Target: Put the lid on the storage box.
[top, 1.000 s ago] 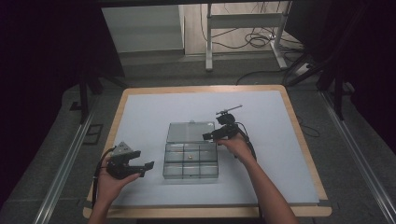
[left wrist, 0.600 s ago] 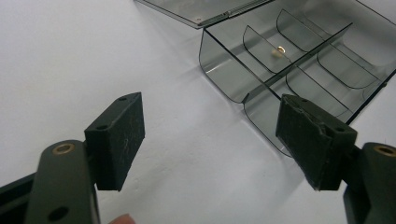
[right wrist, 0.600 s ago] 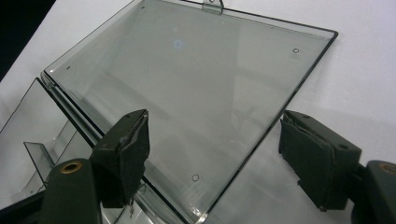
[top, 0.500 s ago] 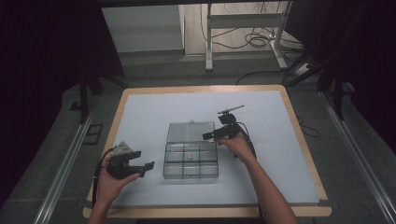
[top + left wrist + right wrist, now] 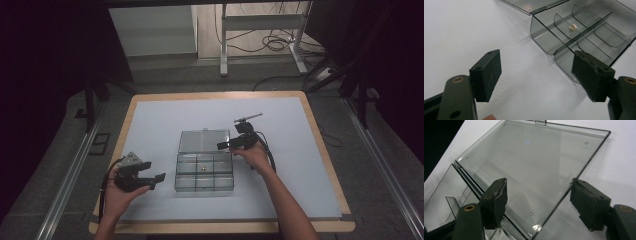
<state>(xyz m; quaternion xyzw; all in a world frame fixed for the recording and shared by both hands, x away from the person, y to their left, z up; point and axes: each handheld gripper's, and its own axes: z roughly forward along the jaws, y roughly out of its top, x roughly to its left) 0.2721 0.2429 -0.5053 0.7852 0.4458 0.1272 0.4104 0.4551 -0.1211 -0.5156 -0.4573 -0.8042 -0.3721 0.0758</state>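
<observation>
A: Where's our clear smoky plastic compartment box [image 5: 204, 171]?

B: Mid-counter [image 5: 310, 165], lid [image 5: 204, 141] laid flat toward twelve o'clock. Our right tongs [image 5: 223, 146], at the lid's three o'clock edge, have just been narrowing, pressing nothing.

A: And our left tongs [image 5: 156, 170]?

B: Gaping wide at nine o'clock, empty.
</observation>
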